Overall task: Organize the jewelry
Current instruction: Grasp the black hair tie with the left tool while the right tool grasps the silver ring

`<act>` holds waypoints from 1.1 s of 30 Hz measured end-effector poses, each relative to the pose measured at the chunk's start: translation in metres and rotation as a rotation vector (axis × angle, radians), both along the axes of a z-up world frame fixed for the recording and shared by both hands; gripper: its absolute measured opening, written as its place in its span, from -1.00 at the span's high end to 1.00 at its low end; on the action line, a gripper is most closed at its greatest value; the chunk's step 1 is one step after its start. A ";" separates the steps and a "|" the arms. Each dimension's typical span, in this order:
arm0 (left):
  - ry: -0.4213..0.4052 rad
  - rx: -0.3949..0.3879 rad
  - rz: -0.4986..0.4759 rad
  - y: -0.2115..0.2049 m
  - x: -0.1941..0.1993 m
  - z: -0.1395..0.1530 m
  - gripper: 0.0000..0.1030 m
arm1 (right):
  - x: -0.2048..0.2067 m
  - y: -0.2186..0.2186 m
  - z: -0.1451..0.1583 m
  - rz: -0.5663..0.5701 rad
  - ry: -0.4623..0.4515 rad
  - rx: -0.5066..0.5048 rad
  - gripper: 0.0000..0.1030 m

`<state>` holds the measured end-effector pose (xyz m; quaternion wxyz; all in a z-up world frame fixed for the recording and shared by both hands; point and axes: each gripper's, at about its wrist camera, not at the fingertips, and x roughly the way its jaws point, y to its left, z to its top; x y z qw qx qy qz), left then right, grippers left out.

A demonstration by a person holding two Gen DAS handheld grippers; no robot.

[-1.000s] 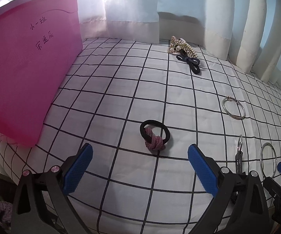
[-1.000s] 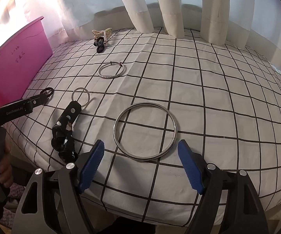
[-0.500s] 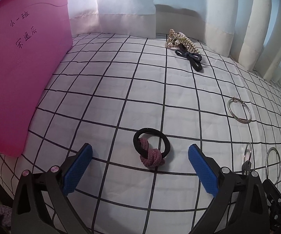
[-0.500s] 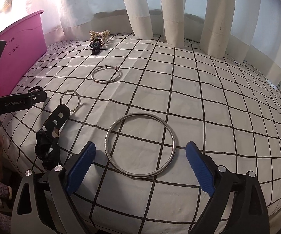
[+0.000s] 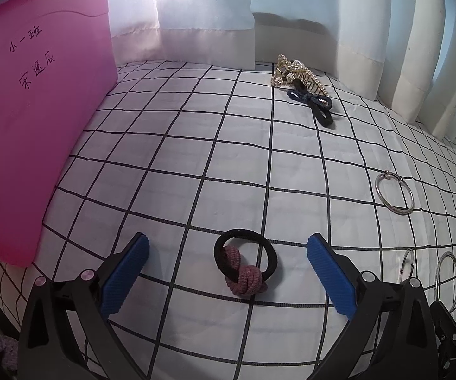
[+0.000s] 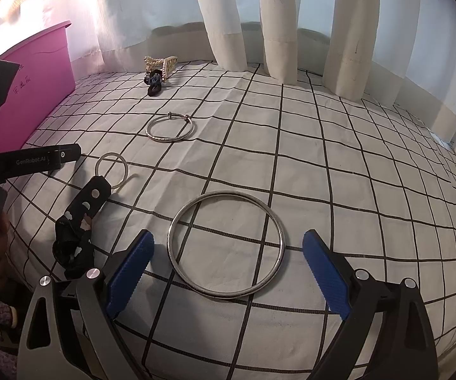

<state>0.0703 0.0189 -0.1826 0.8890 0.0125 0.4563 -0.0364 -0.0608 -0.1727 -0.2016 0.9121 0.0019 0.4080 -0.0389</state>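
**Both grippers poised over the first pieces**

The left hand-held gripper point(image 5: 228, 272) stood wide open and empty, its blue pads on either side of the black hair tie point(image 5: 245, 261) with a pink knotted band point(image 5: 246, 280) looped through it. That tie lay on the checked bed cover point(image 5: 177, 164), near the front edge and to the right of the pink bin point(image 5: 38, 120). It looked soft, light and springy; a pinch across the thick pink knot seemed the surest hold, since the thin black loop would likely flatten and slip.

The right hand-held gripper point(image 6: 228, 269) was likewise fully spread and held nothing, framing the large metal bangle point(image 6: 226, 243), which lay flat on the cover well to the right of the bin. The bangle appeared rigid, smooth and slippery, with little height to catch; closing across one section of its rim seemed wiser than spanning the whole ring.

Further from the bin lay a smaller metal hoop point(image 6: 169, 129), a thin pale ring point(image 6: 112, 170) and a black patterned strap point(image 6: 79, 221); a gold hair claw point(image 5: 294, 74) and dark bow tie point(image 5: 315, 103) sat by the curtain point(image 6: 348, 31).
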 end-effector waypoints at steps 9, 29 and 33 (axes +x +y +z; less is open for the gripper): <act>-0.011 -0.004 -0.007 0.001 -0.009 0.001 -0.84 | 0.001 0.000 0.002 0.027 0.009 0.004 -0.67; -0.046 -0.051 -0.077 -0.004 -0.026 0.020 0.74 | -0.002 -0.005 0.007 0.036 -0.004 0.053 -0.39; -0.046 -0.057 -0.067 -0.003 -0.027 0.023 0.74 | -0.002 -0.006 0.011 0.038 -0.008 0.050 -0.39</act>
